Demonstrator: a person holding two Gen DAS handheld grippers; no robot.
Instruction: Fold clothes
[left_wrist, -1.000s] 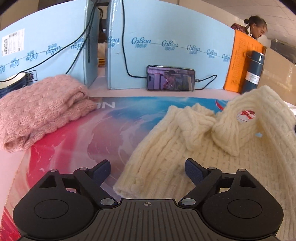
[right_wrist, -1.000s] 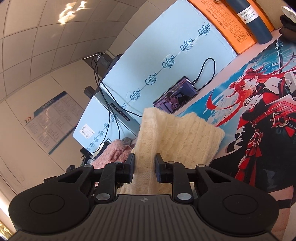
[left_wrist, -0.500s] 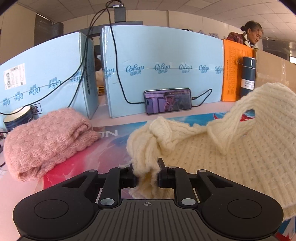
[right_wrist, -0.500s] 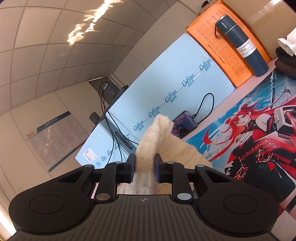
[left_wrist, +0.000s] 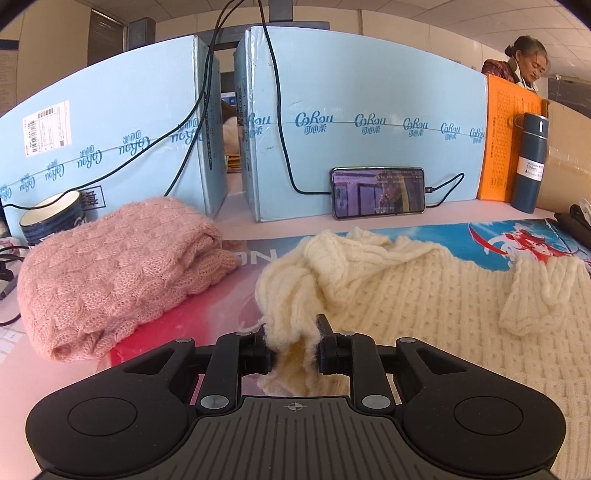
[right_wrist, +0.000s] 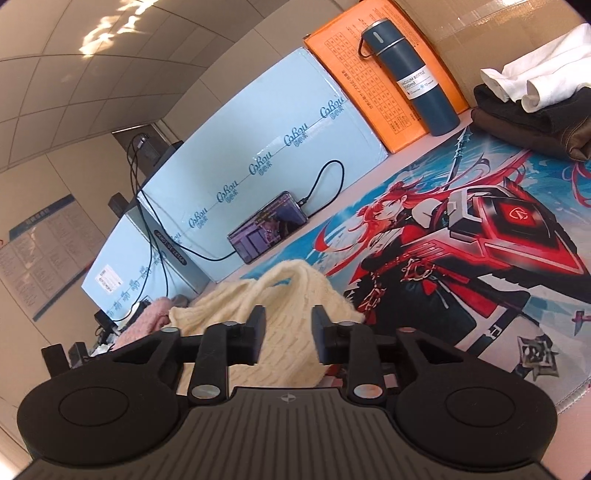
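Observation:
A cream knit sweater (left_wrist: 424, 295) lies on the printed desk mat (left_wrist: 509, 236), bunched at its left end. My left gripper (left_wrist: 293, 350) is shut on a gathered edge of this sweater, low over the mat. In the right wrist view the sweater (right_wrist: 280, 306) sits as a mound just beyond my right gripper (right_wrist: 288, 336), whose jaws stand apart with nothing between them. A folded pink knit sweater (left_wrist: 118, 269) rests at the left.
Light blue boxes (left_wrist: 369, 122) wall the back, with a phone (left_wrist: 378, 192) leaning on them and cables hanging. A blue flask (left_wrist: 530, 162) and orange box (left_wrist: 502, 140) stand at the back right. A mug (left_wrist: 51, 218) is far left. Dark and white folded clothes (right_wrist: 535, 96) lie far right.
My right gripper has opened and let go of the cream sweater, which dropped onto the mat. My left gripper closed on the sweater's edge and still holds it.

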